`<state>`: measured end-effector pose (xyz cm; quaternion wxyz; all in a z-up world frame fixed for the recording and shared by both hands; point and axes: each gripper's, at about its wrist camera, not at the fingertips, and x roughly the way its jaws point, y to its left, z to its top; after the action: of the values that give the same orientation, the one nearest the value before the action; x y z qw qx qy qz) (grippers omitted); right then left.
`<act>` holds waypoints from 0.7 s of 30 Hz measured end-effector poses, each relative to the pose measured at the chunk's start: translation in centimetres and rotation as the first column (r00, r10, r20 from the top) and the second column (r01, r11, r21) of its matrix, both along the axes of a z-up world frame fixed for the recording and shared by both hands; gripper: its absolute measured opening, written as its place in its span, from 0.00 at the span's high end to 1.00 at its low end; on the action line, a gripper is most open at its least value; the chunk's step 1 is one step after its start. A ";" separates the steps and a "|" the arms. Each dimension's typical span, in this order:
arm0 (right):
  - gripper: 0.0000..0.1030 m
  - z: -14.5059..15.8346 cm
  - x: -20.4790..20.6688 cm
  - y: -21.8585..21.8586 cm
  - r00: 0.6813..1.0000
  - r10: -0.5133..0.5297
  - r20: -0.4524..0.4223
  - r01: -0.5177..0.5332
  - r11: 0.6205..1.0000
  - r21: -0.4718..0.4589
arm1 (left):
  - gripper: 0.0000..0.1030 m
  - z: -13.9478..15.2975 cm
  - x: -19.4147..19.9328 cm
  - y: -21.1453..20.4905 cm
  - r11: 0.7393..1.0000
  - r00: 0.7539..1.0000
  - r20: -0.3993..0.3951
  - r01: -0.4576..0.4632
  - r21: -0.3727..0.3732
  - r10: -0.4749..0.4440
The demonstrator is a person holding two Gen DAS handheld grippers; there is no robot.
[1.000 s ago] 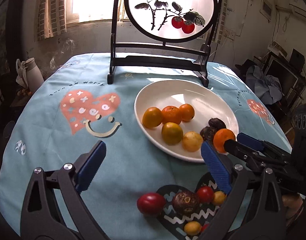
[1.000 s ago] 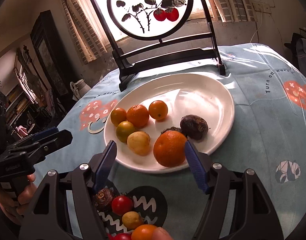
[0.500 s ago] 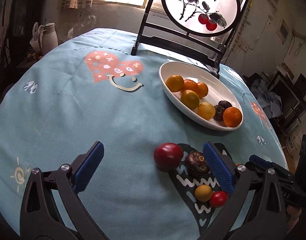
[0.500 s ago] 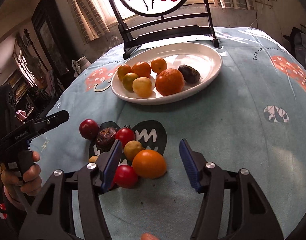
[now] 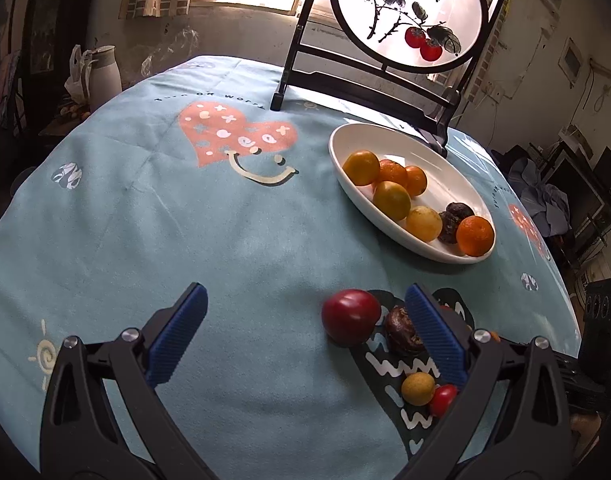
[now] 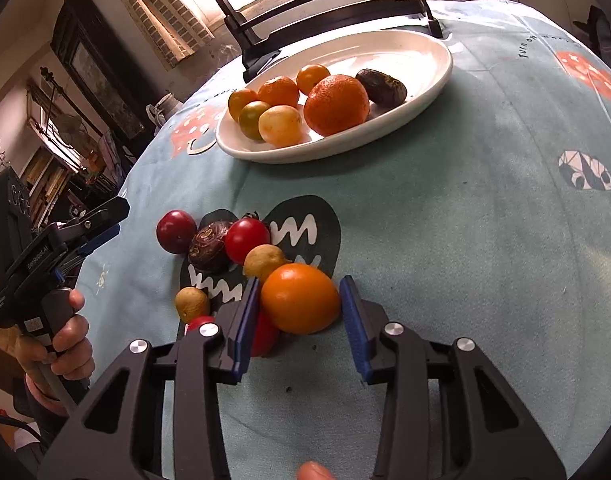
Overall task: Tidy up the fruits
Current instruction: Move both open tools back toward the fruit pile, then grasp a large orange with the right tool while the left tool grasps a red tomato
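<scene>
A white plate (image 6: 405, 52) holds several orange and yellow fruits, a large orange (image 6: 336, 104) and a dark wrinkled fruit (image 6: 381, 86). Loose fruits lie on the cloth nearer me: a red fruit (image 5: 351, 316), a dark fruit (image 5: 401, 332), small red and yellow ones. My right gripper (image 6: 300, 308) is closing on an orange fruit (image 6: 299, 298) resting on the cloth, a blue pad against each side. My left gripper (image 5: 305, 336) hangs open over the cloth; the red fruit lies just inside its right finger, untouched. It also shows from the side as the left gripper (image 6: 113, 220).
A black stand with a round painted screen (image 5: 409, 12) rises behind the plate. A white jug (image 5: 103, 72) sits beyond the table's far left edge. The blue tablecloth (image 5: 185, 220) stretches bare to the left of the fruits. A hand (image 6: 65, 340) grips the left tool's handle.
Both grippers pulled back from the plate and sank toward the loose fruits. The right jaws narrowed from wide open to flank the orange fruit on the cloth. The left jaws stayed open.
</scene>
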<state>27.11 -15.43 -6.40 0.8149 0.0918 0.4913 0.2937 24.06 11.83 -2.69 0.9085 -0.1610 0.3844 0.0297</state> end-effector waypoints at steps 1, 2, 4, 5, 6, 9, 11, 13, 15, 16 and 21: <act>0.60 0.0 0.0 0.0 1.000 0.001 0.000 -0.001 1.000 -0.001 | 0.02 -0.1 0.1 -0.1 1.000 1.000 -0.008 0.011 -0.001 -0.011; 0.60 0.1 -0.1 0.0 1.000 0.002 0.001 -0.002 1.000 -0.002 | 0.02 -0.1 0.1 -0.3 1.000 1.000 -0.011 0.020 0.001 -0.020; 0.61 0.1 0.0 -0.2 1.000 -0.001 -0.006 0.001 1.000 0.007 | 0.02 -0.1 0.1 -0.7 0.999 0.999 -0.010 0.038 0.018 -0.037; 0.61 0.2 0.0 -0.4 1.000 -0.005 -0.012 0.005 1.000 0.021 | 0.02 0.0 0.1 -0.9 0.998 0.999 -0.007 0.047 0.030 -0.047; 0.61 0.3 0.0 -0.7 1.000 -0.009 -0.013 0.010 0.999 0.035 | 0.03 0.1 0.0 -1.1 0.997 0.998 -0.004 0.056 0.045 -0.056; 0.61 1.2 -0.2 -1.6 0.999 -0.042 0.018 0.041 0.997 0.067 | 0.03 0.1 -0.2 -1.9 0.993 0.997 0.009 0.075 0.095 -0.077; 0.61 1.8 -0.6 -2.2 0.997 -0.059 0.042 0.055 0.995 0.085 | 0.05 0.0 -0.1 -2.8 0.984 0.993 0.009 0.113 0.138 -0.115; 0.61 2.1 -0.9 -2.5 0.996 -0.067 0.060 0.061 0.993 0.101 | 0.16 -0.4 0.0 -4.1 0.964 0.986 -0.002 0.162 0.212 -0.165; 0.61 2.2 -1.1 -2.8 0.995 -0.073 0.069 0.065 0.992 0.112 | 0.31 -0.9 0.2 -4.8 0.947 0.977 -0.024 0.211 0.244 -0.211; 0.61 2.3 -1.2 -2.9 0.995 -0.077 0.071 0.069 0.991 0.115 | 0.43 -1.3 0.3 -4.9 0.944 0.972 -0.040 0.233 0.234 -0.230; 0.61 2.0 -1.3 -3.3 0.994 -0.093 0.062 0.086 0.991 0.103 | 0.52 -2.3 1.0 -4.7 0.945 0.969 -0.072 0.248 0.215 -0.238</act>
<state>25.79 -18.76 -4.41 0.8374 0.1449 0.4439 0.2841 25.08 7.18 -5.01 0.9086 -0.0093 0.4161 -0.0361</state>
